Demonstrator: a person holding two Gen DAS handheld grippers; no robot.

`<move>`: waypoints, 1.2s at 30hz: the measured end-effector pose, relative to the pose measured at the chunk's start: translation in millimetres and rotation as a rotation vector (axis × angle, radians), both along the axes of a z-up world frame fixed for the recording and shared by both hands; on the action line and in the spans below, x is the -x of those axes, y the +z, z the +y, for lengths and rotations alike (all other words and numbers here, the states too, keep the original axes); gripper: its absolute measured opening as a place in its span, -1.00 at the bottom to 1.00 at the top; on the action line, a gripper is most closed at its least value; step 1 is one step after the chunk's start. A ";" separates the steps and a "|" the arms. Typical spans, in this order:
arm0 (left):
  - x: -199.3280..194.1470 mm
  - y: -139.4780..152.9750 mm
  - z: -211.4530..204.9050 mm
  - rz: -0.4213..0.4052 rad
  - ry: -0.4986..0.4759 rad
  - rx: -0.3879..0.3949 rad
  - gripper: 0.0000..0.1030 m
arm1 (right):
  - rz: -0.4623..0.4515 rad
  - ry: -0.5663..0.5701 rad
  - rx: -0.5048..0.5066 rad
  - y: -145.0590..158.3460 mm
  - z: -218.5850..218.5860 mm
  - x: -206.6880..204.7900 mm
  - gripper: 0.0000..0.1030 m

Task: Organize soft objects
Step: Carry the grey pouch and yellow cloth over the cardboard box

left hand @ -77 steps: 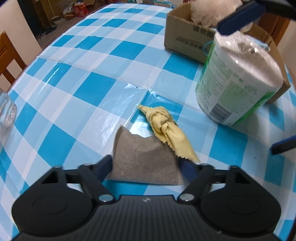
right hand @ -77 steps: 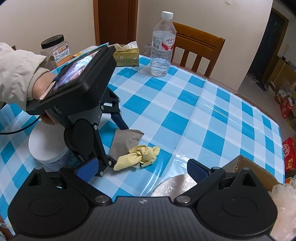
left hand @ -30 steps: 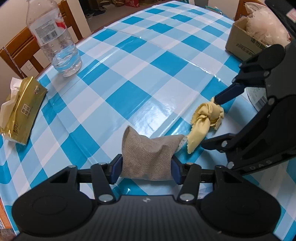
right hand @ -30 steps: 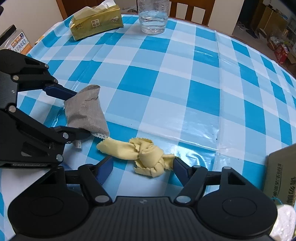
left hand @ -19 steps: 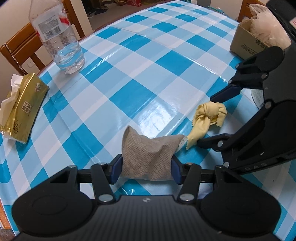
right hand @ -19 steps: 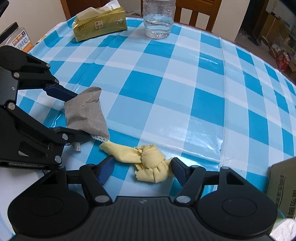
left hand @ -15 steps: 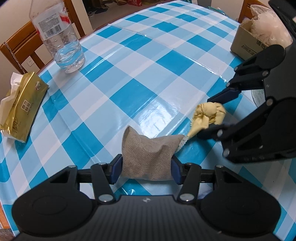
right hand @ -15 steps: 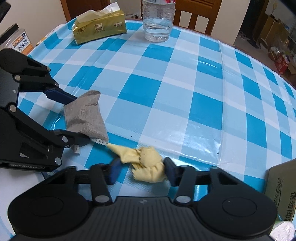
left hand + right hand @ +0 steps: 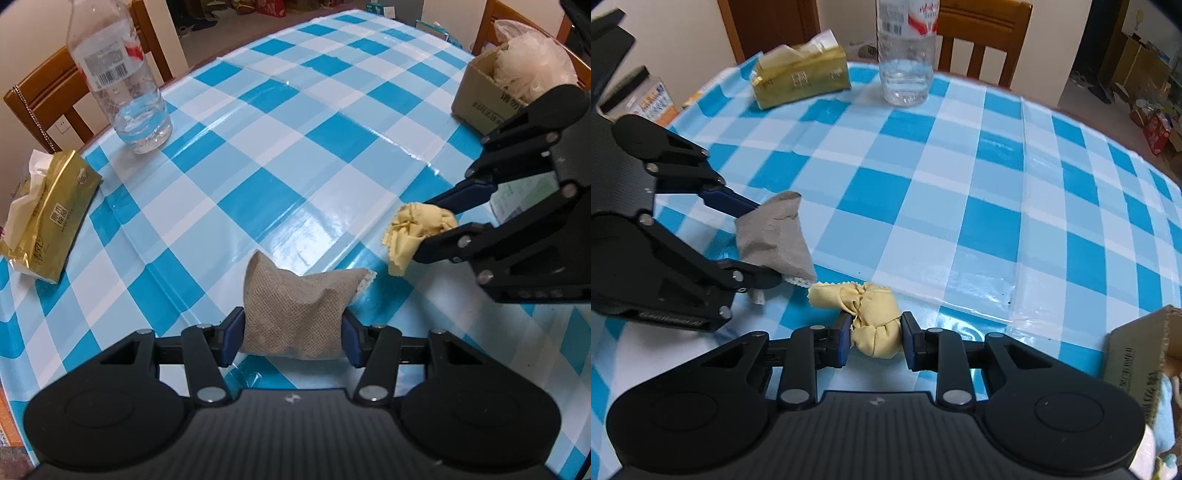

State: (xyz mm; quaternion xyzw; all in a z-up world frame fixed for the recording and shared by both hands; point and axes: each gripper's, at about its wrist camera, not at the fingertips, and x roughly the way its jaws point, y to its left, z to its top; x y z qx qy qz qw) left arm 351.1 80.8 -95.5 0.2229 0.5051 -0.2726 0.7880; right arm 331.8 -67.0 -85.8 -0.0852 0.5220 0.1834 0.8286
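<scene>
Two grippers, each clamped on one soft item: left gripper (image 9: 293,332) pinches the grey mesh pouch (image 9: 295,314); right gripper (image 9: 873,341), at its three o'clock, squeezes the knotted yellow cloth (image 9: 875,325), probably bound for the cardboard box (image 9: 480,107) at one o'clock on the checked tablecloth (image 9: 258,199).

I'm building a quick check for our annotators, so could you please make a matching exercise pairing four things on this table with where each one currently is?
Things:
1. grey pouch
2. yellow cloth
3. water bottle
4. white mesh puff

Places:
A. in the cardboard box
B. clamped in the right gripper
C. standing beside the gold tissue pack
D. clamped in the left gripper

Pairs: 1-D, 2-B, 3-C, 4-A
</scene>
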 end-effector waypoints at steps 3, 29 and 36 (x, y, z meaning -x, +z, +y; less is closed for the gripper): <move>5.4 9.7 -0.9 -0.009 0.004 0.001 0.02 | -0.015 0.019 -0.020 16.9 -4.0 10.8 -0.38; 122.4 107.7 -66.4 -0.121 -0.114 0.087 0.02 | -0.109 -0.124 -0.006 96.9 -98.4 147.6 -0.37; 134.4 118.4 -107.5 -0.126 -0.181 0.122 0.02 | -0.123 -0.259 0.049 98.4 -166.9 165.1 -0.37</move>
